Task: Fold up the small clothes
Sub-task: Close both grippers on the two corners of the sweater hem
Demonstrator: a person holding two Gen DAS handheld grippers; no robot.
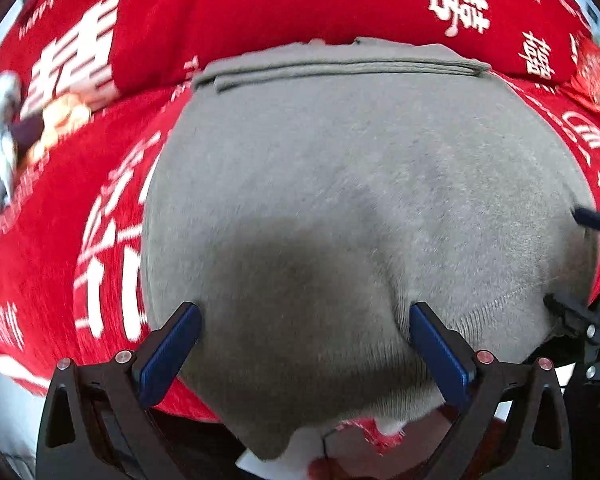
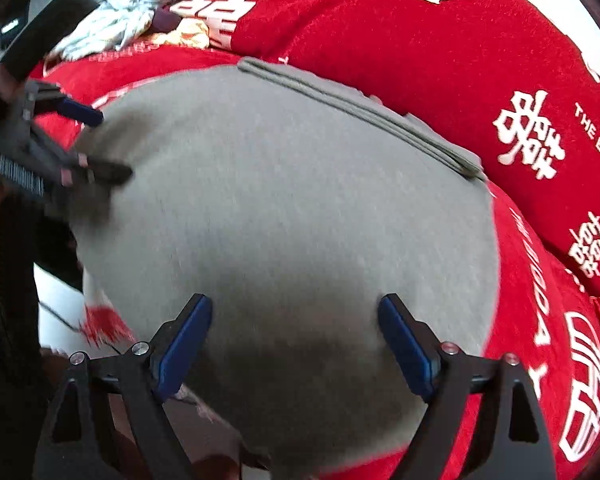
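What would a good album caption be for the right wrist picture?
Open right gripper poised over a folded grey garment on a red blanket, left gripper at its far edge.

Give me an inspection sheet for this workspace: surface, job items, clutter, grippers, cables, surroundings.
Surface: red cloth with white lettering covers the work area; a fringed edge hangs at the near side.
Job's things: grey garment lies spread flat on the cloth, its far edge folded over in layers.
Clutter: a heap of white patterned fabric and an orange-patterned piece lie at the far left.
Grippers: left hand-held gripper open, fingers over the garment's near part; right hand-held gripper open, also over the garment.
Cables: nothing seen.
Surroundings: pale surface beyond the cloth's near edge; the rest is too blurred to tell.
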